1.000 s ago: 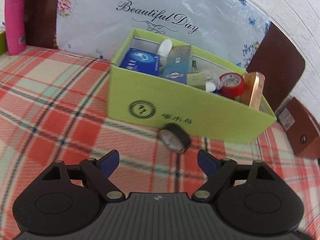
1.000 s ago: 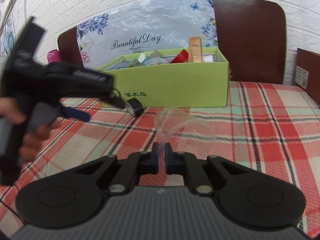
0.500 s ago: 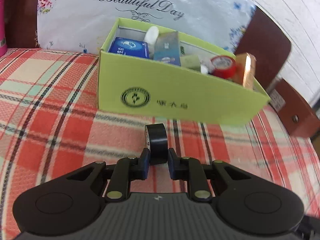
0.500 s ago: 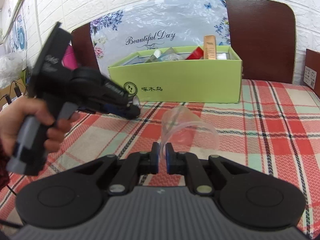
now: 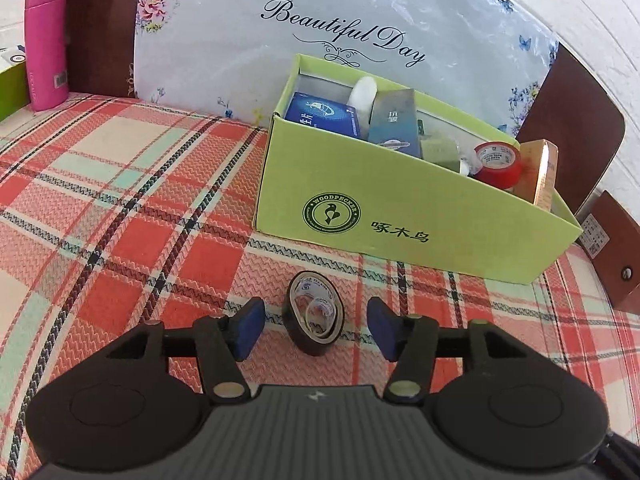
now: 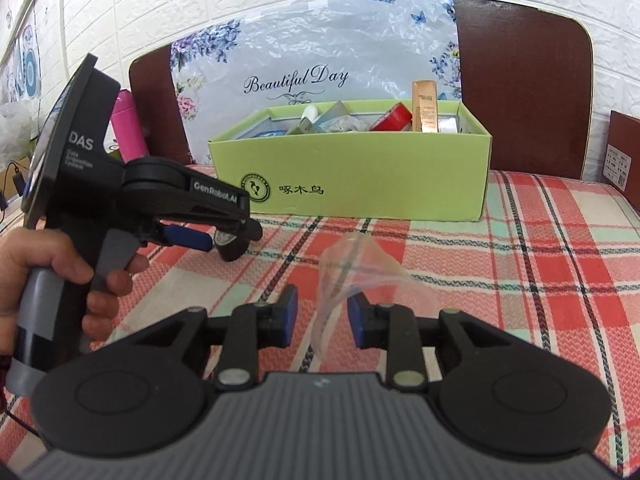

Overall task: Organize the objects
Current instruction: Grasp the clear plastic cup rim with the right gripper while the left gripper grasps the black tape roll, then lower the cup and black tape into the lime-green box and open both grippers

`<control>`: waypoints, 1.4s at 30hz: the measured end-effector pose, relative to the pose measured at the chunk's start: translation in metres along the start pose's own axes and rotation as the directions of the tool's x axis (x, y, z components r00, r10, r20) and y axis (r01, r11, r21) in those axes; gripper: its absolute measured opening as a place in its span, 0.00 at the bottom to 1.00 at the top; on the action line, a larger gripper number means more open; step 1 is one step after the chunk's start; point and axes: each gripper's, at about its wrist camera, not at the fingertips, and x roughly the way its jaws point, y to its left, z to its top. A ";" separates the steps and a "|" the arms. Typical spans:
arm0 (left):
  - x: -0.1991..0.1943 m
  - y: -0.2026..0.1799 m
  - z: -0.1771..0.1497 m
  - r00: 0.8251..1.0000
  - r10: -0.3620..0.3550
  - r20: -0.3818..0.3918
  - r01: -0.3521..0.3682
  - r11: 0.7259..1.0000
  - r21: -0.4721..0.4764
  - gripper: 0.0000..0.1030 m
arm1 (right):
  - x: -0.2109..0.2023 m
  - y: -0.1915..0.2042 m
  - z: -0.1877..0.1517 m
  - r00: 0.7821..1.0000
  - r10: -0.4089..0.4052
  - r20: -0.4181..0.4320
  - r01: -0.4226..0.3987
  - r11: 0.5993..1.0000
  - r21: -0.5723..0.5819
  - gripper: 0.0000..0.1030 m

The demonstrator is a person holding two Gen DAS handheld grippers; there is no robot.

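Black tape roll [image 5: 314, 323] between left gripper's [image 5: 316, 328] parted fingers [image 5: 249, 327], untouched.

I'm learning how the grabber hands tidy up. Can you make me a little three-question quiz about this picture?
1. True or false: the left gripper squeezes the black tape roll.
2. What lies between the right gripper fingers: A a clear plastic piece, B a pink bottle, C a red tape roll?
3. Fill in: the red tape roll sits inside the green ____.

Key: 1 false, its fingers stand apart from it; 2 A; 3 box.
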 end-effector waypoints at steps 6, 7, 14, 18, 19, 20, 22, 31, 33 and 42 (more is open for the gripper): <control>0.006 -0.007 0.002 1.000 0.032 0.001 -0.032 0.998 0.061 0.69 | 0.000 0.002 -0.001 1.000 -0.008 -0.006 0.008 1.000 0.004 0.25; 0.006 -0.007 0.002 1.000 0.030 0.001 -0.030 0.997 0.066 0.69 | 0.000 0.002 -0.001 1.000 -0.008 -0.006 0.008 1.000 0.003 0.25; 0.002 0.000 -0.001 1.000 0.009 0.002 -0.010 0.997 0.083 0.63 | 0.003 0.004 0.001 1.000 -0.020 -0.009 0.020 1.000 0.000 0.25; -0.004 0.012 -0.006 1.000 -0.019 0.023 0.017 0.995 0.094 0.47 | 0.010 0.003 0.002 0.999 -0.035 -0.021 0.035 0.999 0.003 0.25; -0.005 0.014 -0.006 0.999 -0.025 0.022 0.023 0.995 0.100 0.36 | 0.011 0.002 0.002 0.999 -0.030 -0.026 0.030 1.000 0.006 0.25; -0.006 0.017 -0.006 0.999 -0.045 0.015 0.044 0.994 0.097 0.32 | 0.013 0.001 0.002 0.999 -0.027 -0.029 0.027 1.000 0.010 0.22; -0.009 0.019 -0.005 0.998 -0.057 0.007 0.056 0.995 0.080 0.31 | 0.016 0.001 0.001 0.999 -0.021 -0.037 0.021 1.000 0.014 0.07; -0.069 0.004 0.005 0.978 -0.184 0.094 0.173 0.979 0.112 0.31 | -0.024 0.007 0.028 0.996 0.050 0.075 -0.047 0.998 -0.031 0.07; -0.084 -0.003 0.016 0.968 -0.214 0.132 0.197 0.972 0.132 0.31 | -0.032 0.007 0.044 0.990 0.068 0.124 -0.063 0.997 -0.039 0.07; -0.083 -0.026 0.084 0.948 -0.245 0.203 0.204 0.958 0.200 0.31 | 0.000 0.002 0.128 0.975 0.042 0.217 -0.015 0.992 -0.127 0.07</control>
